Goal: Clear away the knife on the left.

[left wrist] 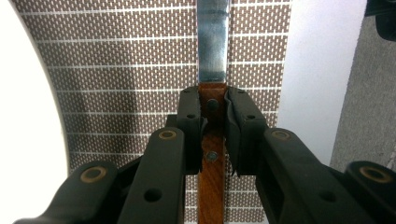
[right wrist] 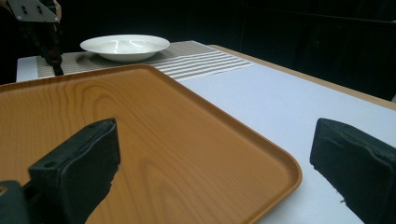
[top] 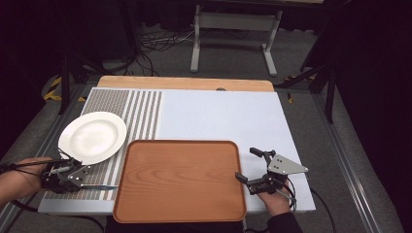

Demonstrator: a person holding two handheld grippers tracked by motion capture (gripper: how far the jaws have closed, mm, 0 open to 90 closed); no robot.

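One knife [left wrist: 212,46] in play, lying flat on the striped placemat [left wrist: 126,70] near the table's front-left corner, just beside the white plate [top: 92,137]. Long axis runs roughly parallel to the table's front edge in high view: wooden handle [left wrist: 211,177] toward the left hand, steel blade tip pointing right toward the wooden tray [top: 180,179]. In left gripper view, handle runs straight up between the jaws, blade extends away from cam. Left gripper [left wrist: 214,119] clamped narrow on the handle near the blade end, pads pressing both sides by the rivets.

Right gripper [right wrist: 215,158] at the tray's right edge, jaws wide apart, nothing between the pads; the tray's near-right corner lies in the gap below. Tray empty, approx. centre-front of table.
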